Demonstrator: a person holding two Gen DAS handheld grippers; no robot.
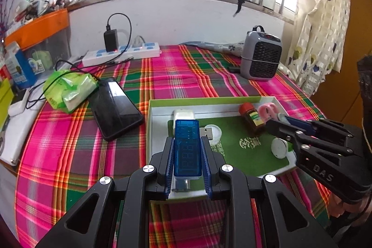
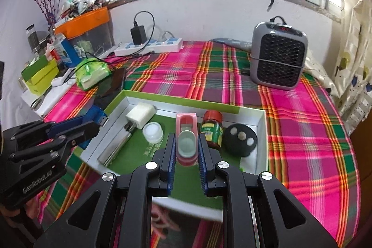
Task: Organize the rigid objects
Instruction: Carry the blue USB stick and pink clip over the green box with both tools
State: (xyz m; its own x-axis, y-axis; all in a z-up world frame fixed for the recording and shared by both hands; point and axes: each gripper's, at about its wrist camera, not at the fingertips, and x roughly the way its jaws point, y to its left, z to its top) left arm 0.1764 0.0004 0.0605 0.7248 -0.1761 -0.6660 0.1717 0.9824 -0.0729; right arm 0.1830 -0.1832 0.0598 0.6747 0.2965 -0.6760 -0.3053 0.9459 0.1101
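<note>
My left gripper [image 1: 187, 140] is shut on a blue see-through USB meter [image 1: 187, 148], held over the near left part of the green-rimmed tray [image 1: 209, 101]. Its metal plug pokes out to the right. My right gripper [image 2: 186, 138] is shut on a pink plastic item with a mint oval top [image 2: 187, 143], over the tray's green felt. In the tray [image 2: 181, 101] lie a white charger [image 2: 140, 114], a white round lid [image 2: 152, 131], a silver metal bar [image 2: 116, 150], a red-capped brown jar [image 2: 211, 129] and a black disc with three pale dots [image 2: 240, 140].
A black phone [image 1: 116, 108] and a green packet [image 1: 67, 91] lie left of the tray on the plaid cloth. A white power strip [image 1: 121, 54] with a black adapter sits by the wall. A grey heater [image 2: 279, 55] stands at the back right. Boxes and an orange-lidded bin [image 2: 86, 20] crowd the left edge.
</note>
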